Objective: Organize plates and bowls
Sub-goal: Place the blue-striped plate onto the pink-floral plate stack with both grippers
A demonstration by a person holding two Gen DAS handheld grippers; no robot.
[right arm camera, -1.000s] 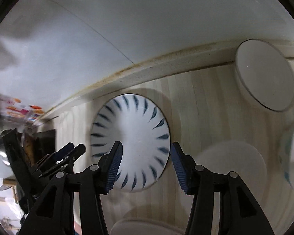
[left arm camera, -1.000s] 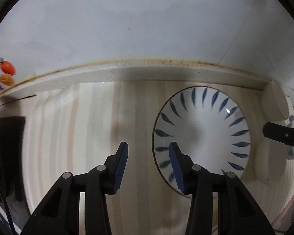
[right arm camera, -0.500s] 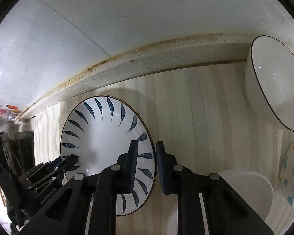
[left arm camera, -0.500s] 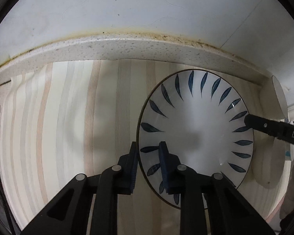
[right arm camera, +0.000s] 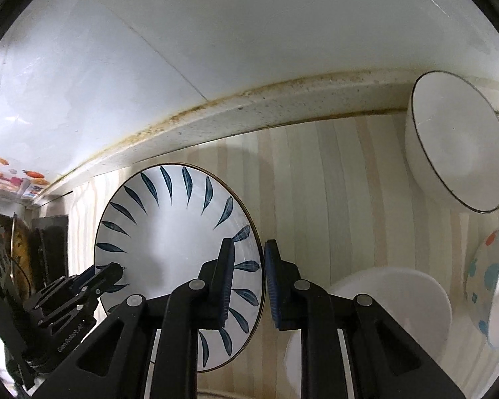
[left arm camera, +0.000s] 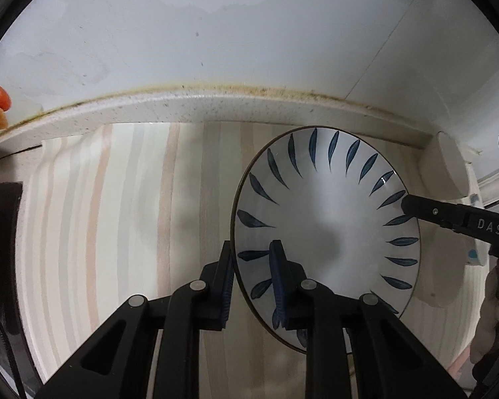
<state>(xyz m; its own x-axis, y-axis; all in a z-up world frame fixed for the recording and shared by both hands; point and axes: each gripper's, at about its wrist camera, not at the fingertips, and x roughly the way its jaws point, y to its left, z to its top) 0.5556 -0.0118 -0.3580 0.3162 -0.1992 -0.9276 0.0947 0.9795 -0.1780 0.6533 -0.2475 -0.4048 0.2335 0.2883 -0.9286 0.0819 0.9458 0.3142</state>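
A white plate with blue leaf strokes around its rim (left arm camera: 326, 219) is over the striped counter, close to the back ledge. My left gripper (left arm camera: 252, 266) is shut on the plate's left rim, one pad under the edge and one on the inside face. In the right wrist view the same plate (right arm camera: 169, 242) fills the lower left, and my right gripper (right arm camera: 249, 262) is shut on its right rim. Each view shows the other gripper at the plate's opposite edge: the right gripper (left arm camera: 412, 204) and the left gripper (right arm camera: 113, 271).
A white bowl with a dark rim (right arm camera: 459, 146) leans at the back right. A plain white bowl (right arm camera: 392, 302) and a dotted bowl (right arm camera: 489, 286) are at the right front. The speckled ledge (left arm camera: 216, 106) and wall bound the back. Dark items (right arm camera: 23, 242) stand at the left.
Both grippers went from open beside the plate's edges to shut on its left and right rims. The left wrist view has drawn back a little since half a second ago.
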